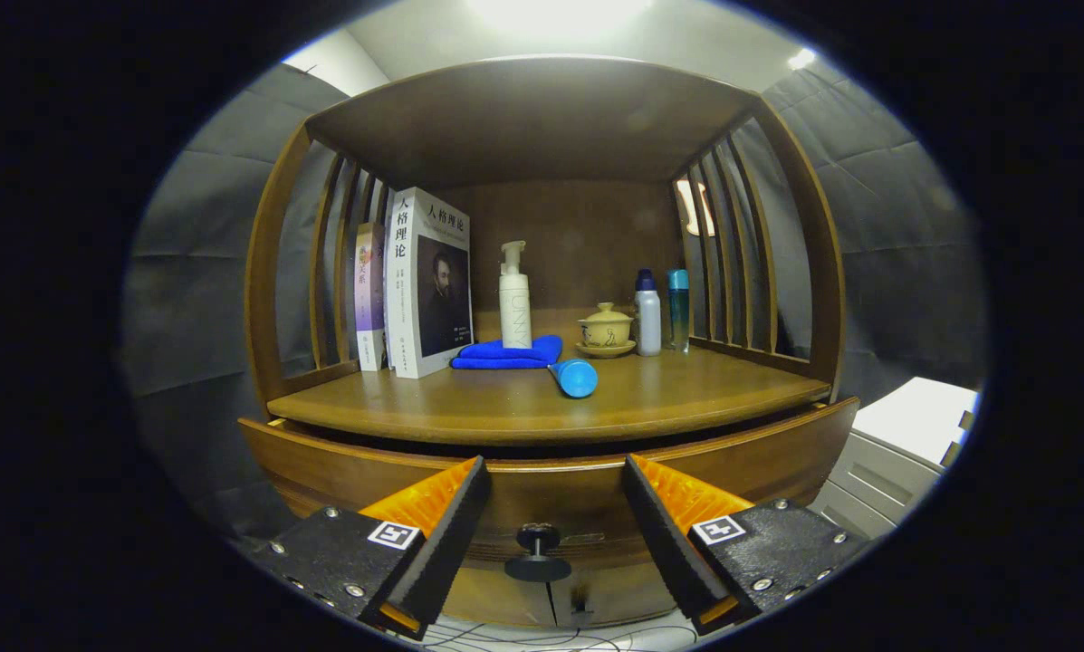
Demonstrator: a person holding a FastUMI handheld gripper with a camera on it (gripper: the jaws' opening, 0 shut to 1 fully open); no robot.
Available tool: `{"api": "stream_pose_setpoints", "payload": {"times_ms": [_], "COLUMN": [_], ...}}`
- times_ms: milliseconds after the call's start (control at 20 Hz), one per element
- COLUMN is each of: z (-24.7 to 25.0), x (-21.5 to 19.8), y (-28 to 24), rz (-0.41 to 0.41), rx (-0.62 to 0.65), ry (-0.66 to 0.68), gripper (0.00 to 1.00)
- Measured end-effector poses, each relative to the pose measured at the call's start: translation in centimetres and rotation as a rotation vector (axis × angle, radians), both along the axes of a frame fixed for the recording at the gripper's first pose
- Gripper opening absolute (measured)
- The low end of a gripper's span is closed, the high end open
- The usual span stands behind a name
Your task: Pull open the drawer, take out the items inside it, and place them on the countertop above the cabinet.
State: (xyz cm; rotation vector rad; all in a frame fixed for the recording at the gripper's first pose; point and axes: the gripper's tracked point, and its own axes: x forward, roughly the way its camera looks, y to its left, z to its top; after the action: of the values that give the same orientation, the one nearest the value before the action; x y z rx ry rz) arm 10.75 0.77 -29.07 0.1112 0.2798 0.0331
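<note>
My gripper (pixel 555 534) released, fingers spread either side of drawer knob (pixel 538 551), not touching. Drawer (pixel 342 462) under countertop's (pixel 505 407) front edge, barely ajar; contents hidden. Step in hand: opening. Next: close on knob, pull straight back

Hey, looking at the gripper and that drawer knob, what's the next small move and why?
Probably ease the gripper forward and slightly down, then close on the drawer knob. The fingers are spread open with the knob in the gap between them, not yet touched, and the drawer looks shut or barely open under the countertop.
</note>
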Motion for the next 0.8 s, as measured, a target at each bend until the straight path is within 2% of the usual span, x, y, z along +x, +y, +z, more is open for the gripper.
{"api": "stream_pose_setpoints", "payload": {"times_ms": [250,450,600,800], "z": [-0.3,-0.5,-0.8,4.0], "x": [1.8,1.8,1.1,1.2], "y": [0.1,0.2,-0.8,-2.0], "rz": [-0.015,-0.02,-0.016,0.006], "rx": [0.001,0.008,-0.017,-0.027], "ry": [-0.005,-0.01,0.047,0.009], "gripper": [0.94,0.94,0.94,0.95]}}
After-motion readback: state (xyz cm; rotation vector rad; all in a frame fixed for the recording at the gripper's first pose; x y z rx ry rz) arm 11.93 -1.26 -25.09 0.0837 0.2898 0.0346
